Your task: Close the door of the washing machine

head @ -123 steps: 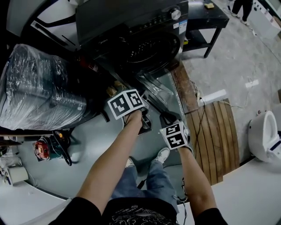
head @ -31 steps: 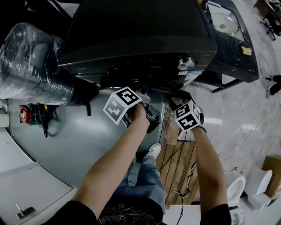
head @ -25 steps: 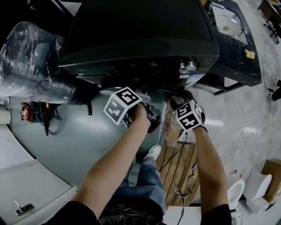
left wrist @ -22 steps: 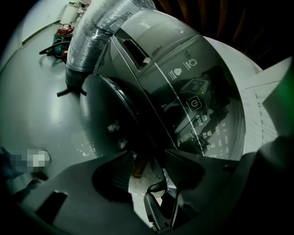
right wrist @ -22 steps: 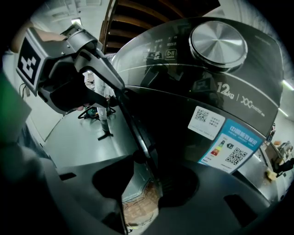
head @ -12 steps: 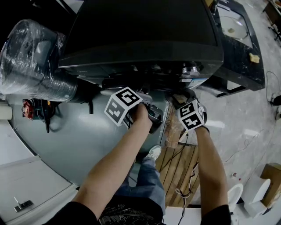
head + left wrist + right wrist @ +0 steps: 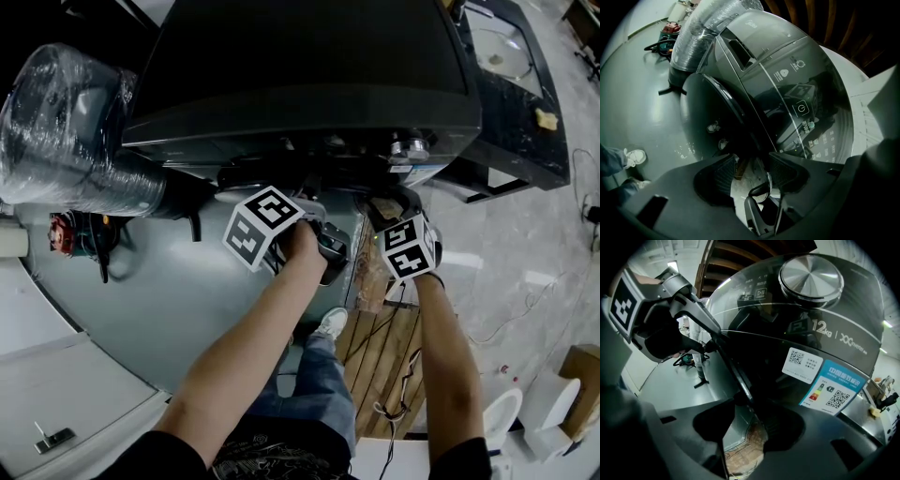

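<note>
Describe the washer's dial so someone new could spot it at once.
Find the big dark washing machine. Near the top of its glossy front, above the white QR sticker and the blue label, sits the dial. It is the only round, brushed-silver part there; the stickers are flat, the rest dark.

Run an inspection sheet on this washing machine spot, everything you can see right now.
surface: grey floor, wooden planks at right.
job's things: washing machine; its door seen edge-on, apparently not fully shut.
clutter: plastic-wrapped bundle, red tool on the floor.
grippers: left hand-held gripper open at the door's edge; right hand-held gripper open, jaws have just been opening, door edge between them.
cables: cords over the planks.
surroundings: dark table, toilet.
</note>
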### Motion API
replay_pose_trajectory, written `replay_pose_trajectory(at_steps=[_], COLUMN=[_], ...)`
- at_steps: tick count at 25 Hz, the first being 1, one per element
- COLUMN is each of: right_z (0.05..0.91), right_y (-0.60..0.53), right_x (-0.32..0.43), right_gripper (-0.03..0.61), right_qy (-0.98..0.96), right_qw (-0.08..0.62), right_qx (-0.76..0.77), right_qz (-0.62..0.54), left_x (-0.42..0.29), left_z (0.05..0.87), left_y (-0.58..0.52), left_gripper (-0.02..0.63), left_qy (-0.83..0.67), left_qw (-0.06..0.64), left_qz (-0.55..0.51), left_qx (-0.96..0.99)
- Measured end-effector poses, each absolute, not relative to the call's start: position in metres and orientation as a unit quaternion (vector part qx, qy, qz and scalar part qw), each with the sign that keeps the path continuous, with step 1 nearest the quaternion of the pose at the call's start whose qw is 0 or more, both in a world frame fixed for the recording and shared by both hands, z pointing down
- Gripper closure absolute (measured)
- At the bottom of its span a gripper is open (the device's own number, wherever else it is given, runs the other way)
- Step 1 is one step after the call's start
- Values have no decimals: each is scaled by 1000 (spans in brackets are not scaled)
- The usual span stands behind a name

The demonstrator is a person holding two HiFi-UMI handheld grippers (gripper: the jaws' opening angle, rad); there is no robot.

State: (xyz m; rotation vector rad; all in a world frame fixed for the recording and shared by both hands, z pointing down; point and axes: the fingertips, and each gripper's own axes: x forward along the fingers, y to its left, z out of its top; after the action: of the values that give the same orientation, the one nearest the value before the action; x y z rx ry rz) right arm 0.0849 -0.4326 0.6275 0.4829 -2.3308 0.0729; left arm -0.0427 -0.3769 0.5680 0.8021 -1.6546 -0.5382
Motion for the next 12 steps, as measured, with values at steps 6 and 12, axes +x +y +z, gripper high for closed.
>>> replay_pose_trajectory(at_steps=[6, 12], right_z=[624, 626], right_y=[-431, -432], right_x=[91, 90], right_gripper=[407, 408], right_qy=[-908, -903], right_qw=[361, 372], right_qx=[204, 207], right_qz=[50, 51], left_x=[-42, -41], left_z=[568, 569], left_y=[-377, -377], left_gripper=[376, 374], left_qy=[-701, -698], left_qw=[581, 584], left_qz=[-227, -228], left_qx=[345, 346])
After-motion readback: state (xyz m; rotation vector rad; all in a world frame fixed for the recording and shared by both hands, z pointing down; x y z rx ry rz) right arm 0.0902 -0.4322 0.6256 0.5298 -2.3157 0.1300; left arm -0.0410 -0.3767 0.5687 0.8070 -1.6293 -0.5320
